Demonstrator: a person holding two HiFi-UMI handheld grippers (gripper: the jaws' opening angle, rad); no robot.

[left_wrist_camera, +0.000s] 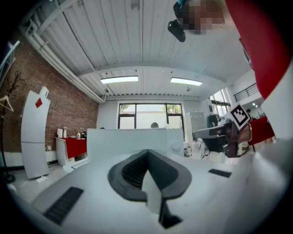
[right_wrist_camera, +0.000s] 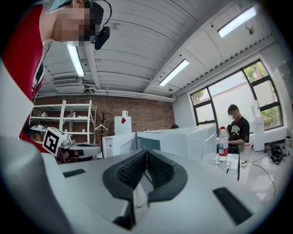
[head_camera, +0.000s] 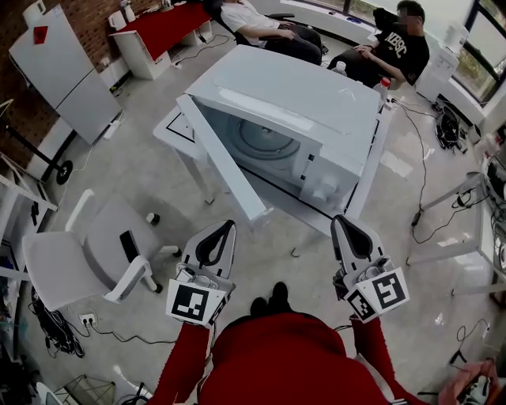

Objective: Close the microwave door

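Microwave [head_camera: 304, 103], a boxy white appliance with a smooth, faintly glossy top, sits on a white table [head_camera: 168, 133] in the middle of the room. Its door [head_camera: 223, 164], a flat rectangular slab hinged at the cabinet's left edge, stands wide open and juts out toward the person. Inside the dim cavity lies a round turntable [head_camera: 265, 142]. To the cavity's right, the control panel [head_camera: 326, 183] carries round knobs. By the microwave's far right corner stands a clear bottle [head_camera: 384, 85] with a red cap.

In front of the microwave, clear of the door, the left gripper [head_camera: 229, 227] and the right gripper [head_camera: 337, 220] point level toward it. Each is a white moulded shell lined with black ridged pads. Both pairs of jaws are closed tip to tip with nothing between them, and neither touches the door. Each gripper carries a cube [head_camera: 191, 303] printed with black-and-white square markers.

Left of the microwave stands a white armchair [head_camera: 79, 257] with curved armrests. Beyond the microwave two people [head_camera: 395, 47] sit, and a red-topped counter [head_camera: 170, 24] runs along the brick wall.
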